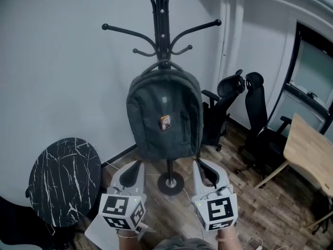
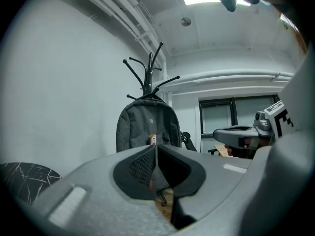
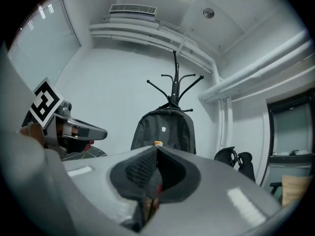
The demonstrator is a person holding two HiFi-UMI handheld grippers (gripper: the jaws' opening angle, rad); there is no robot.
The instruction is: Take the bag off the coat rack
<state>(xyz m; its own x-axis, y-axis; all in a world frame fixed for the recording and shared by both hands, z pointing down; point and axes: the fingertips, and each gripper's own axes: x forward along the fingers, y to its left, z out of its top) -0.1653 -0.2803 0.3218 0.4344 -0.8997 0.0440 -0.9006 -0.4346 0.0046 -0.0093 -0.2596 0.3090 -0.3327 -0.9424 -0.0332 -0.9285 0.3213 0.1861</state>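
Note:
A dark grey backpack (image 1: 164, 116) hangs by its top loop from a black coat rack (image 1: 162, 22) against the white wall. It has a small orange tag on its front. The backpack (image 2: 146, 128) shows ahead in the left gripper view, and the backpack (image 3: 164, 131) shows ahead in the right gripper view. My left gripper (image 1: 136, 166) is below the bag's left corner, shut and empty. On the other side my right gripper (image 1: 200, 166) sits below the bag's right corner, also shut with nothing in it. Neither touches the bag.
A round black marble table (image 1: 65, 180) stands at the left. Black office chairs (image 1: 244, 105) are at the right, beside a wooden desk (image 1: 309, 152). The rack's round base (image 1: 170, 183) rests on the wood floor between the grippers.

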